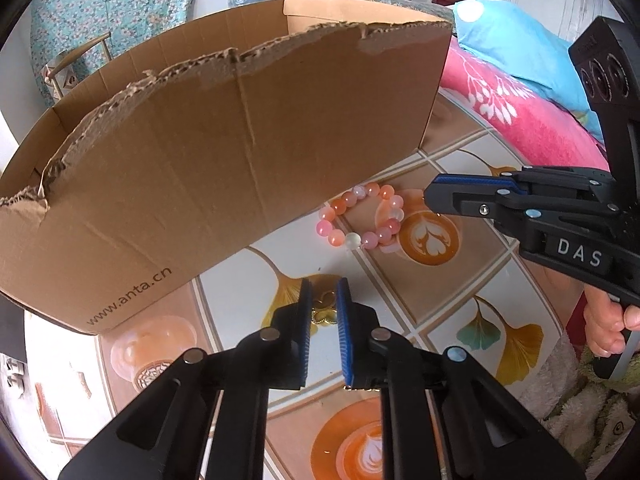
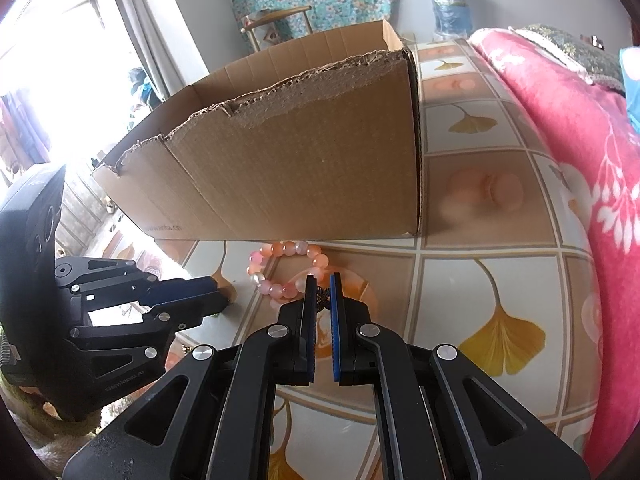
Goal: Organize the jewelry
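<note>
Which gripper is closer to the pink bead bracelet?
Right. The right gripper, pinching a dark charm, has its tips right beside the bracelet. The left gripper, around a gold charm, is further back, with bare tablecloth between.

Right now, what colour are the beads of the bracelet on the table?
Pink and orange-peach, with a few milky white beads; the bracelet shows best in the left wrist view.

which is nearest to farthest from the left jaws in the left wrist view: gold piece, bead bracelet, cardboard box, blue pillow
1. gold piece, between the jaws of the left gripper
2. bead bracelet, on the table ahead, slightly right
3. cardboard box, standing behind the bracelet, to the left
4. blue pillow, far upper right on the bed
</note>
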The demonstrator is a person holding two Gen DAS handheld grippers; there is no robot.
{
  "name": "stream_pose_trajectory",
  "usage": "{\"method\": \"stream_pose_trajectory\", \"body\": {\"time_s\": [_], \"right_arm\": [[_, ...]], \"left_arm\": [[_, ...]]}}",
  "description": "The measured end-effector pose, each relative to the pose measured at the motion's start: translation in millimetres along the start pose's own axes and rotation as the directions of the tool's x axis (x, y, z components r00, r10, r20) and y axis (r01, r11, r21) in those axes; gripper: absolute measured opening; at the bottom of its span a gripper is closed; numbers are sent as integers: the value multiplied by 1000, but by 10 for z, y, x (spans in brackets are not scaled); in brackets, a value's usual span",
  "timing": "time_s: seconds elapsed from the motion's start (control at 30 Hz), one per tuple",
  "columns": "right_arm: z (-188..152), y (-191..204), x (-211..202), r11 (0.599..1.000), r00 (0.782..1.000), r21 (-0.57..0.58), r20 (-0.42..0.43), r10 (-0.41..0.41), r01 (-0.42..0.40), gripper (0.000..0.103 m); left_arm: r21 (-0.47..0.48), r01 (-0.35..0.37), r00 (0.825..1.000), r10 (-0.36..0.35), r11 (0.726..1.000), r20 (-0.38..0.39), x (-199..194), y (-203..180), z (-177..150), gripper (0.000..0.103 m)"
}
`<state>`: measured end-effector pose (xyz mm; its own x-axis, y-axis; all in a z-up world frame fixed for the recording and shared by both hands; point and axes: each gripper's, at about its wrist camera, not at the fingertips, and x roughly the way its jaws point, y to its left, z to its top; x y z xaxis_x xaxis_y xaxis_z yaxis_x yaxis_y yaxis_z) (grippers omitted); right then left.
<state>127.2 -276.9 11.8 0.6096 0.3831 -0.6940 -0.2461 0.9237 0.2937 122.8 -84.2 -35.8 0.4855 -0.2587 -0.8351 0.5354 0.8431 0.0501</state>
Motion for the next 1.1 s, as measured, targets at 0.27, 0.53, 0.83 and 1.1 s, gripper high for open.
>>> {"method": "stream_pose_trajectory", "body": {"time_s": [0.27,0.53,0.83,1.1], "right_arm": [[11,-10,-1,1000,1000,-2,1,0,0,4],[24,-35,-16,1000,1000,0,4,2,-2,4],[115,45,-235,1000,998,-22,61,7,-6,4],[567,198,-703,992,979,-94,182,95,-79,4]], "left_arm": [[7,2,1000,-2,1000,9,-2,2,-10,11],[-4,9,1000,-8,1000,20,-51,44,-26,11],[-16,31,992,-29,999,121,-473,86,33,11],[14,62,944,-63,998,323,-1190,232,331,11]]}}
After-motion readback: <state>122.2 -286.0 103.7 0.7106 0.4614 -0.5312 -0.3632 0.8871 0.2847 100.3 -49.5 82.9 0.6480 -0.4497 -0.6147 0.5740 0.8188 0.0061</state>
